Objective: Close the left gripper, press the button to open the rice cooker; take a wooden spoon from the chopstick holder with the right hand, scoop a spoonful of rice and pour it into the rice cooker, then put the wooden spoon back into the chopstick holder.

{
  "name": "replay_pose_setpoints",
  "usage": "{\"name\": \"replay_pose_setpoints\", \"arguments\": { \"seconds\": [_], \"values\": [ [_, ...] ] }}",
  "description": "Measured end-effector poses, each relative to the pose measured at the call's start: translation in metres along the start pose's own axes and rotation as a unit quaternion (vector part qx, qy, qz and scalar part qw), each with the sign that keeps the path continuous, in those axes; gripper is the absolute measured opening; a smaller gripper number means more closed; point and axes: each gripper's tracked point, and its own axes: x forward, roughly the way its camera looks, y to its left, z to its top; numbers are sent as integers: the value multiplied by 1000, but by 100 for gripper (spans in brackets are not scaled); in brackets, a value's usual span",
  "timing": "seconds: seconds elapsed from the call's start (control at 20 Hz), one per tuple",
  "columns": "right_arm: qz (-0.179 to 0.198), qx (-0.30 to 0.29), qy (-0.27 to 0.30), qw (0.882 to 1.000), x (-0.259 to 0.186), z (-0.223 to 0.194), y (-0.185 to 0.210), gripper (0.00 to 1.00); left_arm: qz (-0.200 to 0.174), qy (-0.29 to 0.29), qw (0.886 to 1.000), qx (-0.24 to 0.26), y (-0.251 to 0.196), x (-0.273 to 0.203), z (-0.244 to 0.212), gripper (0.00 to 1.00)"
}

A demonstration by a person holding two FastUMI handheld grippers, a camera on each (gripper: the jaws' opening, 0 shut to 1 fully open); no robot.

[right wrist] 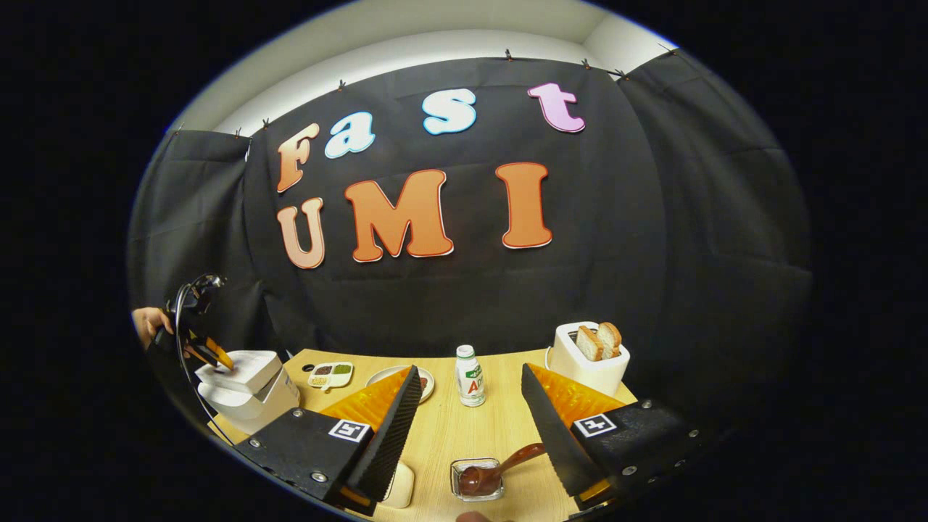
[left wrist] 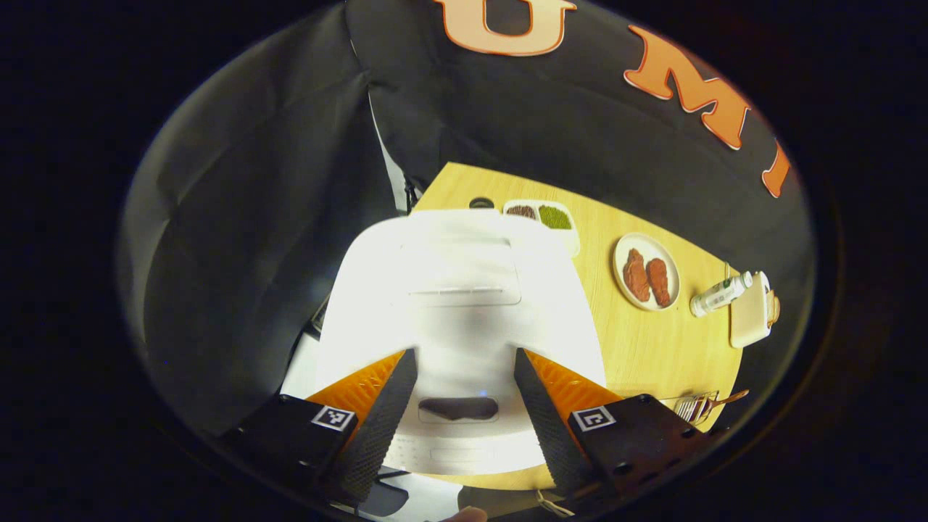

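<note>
In the left gripper view, the left gripper (left wrist: 464, 406) hangs just above the white rice cooker (left wrist: 464, 304), its fingers wide apart, with the cooker's dark button (left wrist: 458, 409) right between the tips and the lid down. In the right gripper view, the right gripper (right wrist: 467, 428) is also spread wide and holds nothing. The wooden spoon (right wrist: 493, 471) sits in the clear chopstick holder (right wrist: 476, 480) at 6 o'clock between the fingers, and the rice cooker is far off at 9 o'clock.

The rice cooker (left wrist: 464, 304) is white with a dark button recess at its front edge, standing on a pale wood-grain table (left wrist: 645, 348). A cream plate (left wrist: 646, 271) carries two reddish-brown pieces, and the divided tray (left wrist: 544, 215) near the table's far edge holds brown and green fillings. The wooden spoon (right wrist: 493, 471) is dark brown, the toaster (right wrist: 587, 368) cream-white with golden bread, the bottle (right wrist: 470, 386) white with a green label.
</note>
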Motion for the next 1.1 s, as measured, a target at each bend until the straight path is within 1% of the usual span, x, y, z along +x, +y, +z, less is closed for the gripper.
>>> {"name": "replay_pose_setpoints", "arguments": {
  "seconds": [0.05, 0.1, 0.15, 0.2, 0.35, 0.45, 0.55, 0.6, 0.7, 0.85, 1.0, 1.1],
  "values": [
    [4, -1, 2, 1000, 1, -1, 3, 87, 1, -17, 1000, 5, -2, -1, 3, 94],
    [9, -2, 6, 1000, 3, -3, 6, 87, 13, -9, 1000, 9, 2, 7, 4, 94],
    [18, -1, 9, 1000, 3, -3, 12, 87, 10, -5, 1000, -3, 0, 0, 1, 94],
    [23, -3, 9, 1000, 5, -2, 16, 87, 8, -13, 1000, -11, 0, 2, 1, 95],
    [33, -15, -1, 999, 9, 9, 26, 87, 3, -10, 1000, -22, 0, -1, -2, 96],
    [40, -25, -9, 999, 13, 16, 33, 87, -6, -45, 999, -22, 4, -5, 7, 96],
    [40, -41, -19, 998, 19, 27, 38, 87, 1, -109, 994, 1, 1, -28, 27, 97],
    [39, -48, -24, 998, 19, 31, 39, 87, 1, -146, 989, 12, -3, -46, 39, 96],
    [37, -60, -37, 997, 20, 43, 44, 87, -13, -219, 975, 26, -20, -86, 64, 96],
    [37, -66, -62, 995, 27, 64, 62, 87, -38, -310, 949, 37, -42, -140, 82, 94],
    [43, -71, -78, 994, 27, 74, 75, 87, -71, -375, 923, 40, -70, -189, 88, 96],
    [48, -74, -85, 992, 26, 79, 85, 87, -75, -424, 901, 47, -77, -220, 87, 94]
  ]
}}
